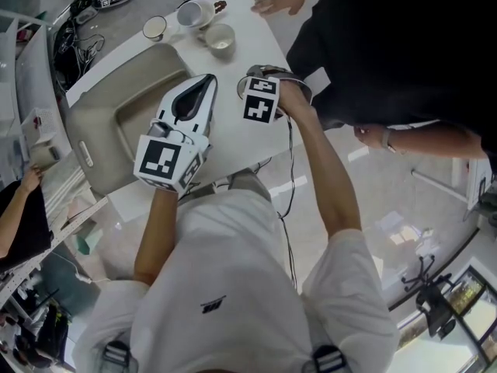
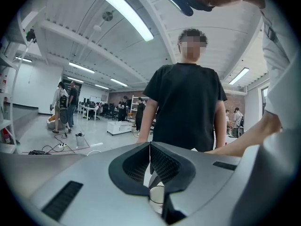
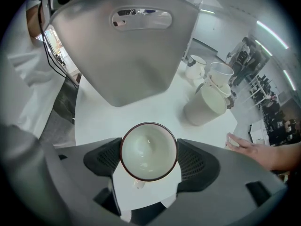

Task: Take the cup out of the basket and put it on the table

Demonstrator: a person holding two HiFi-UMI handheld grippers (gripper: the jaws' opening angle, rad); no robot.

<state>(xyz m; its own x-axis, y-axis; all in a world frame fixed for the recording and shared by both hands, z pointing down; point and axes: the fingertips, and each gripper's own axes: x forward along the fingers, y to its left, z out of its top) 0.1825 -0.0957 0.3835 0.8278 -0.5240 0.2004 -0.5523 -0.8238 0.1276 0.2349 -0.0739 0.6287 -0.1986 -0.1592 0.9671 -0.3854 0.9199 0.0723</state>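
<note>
Right tongs (image 3: 149,161) clamping cup (image 3: 148,147) by rim, just short of basket (image 3: 131,65), over surface (image 3: 103,121). Left tongs (image 2: 150,160) sitting closed, empty. I'm judging placement underway; next I'm lowering level, then releasing.

The left hand-held gripper (image 1: 203,84) is held about level and points away from the body. Its jaws are pressed together with nothing between them. The bare left forearm (image 1: 151,235) runs straight forward to it. The right arm (image 1: 330,185), bare below a short white sleeve, reaches ahead. Its hand (image 1: 293,99) is wrapped round the right hand-held gripper (image 3: 149,161), which points steeply down. Its jaws stand wide, with both pads against the sides of a cup (image 3: 148,147).
</note>
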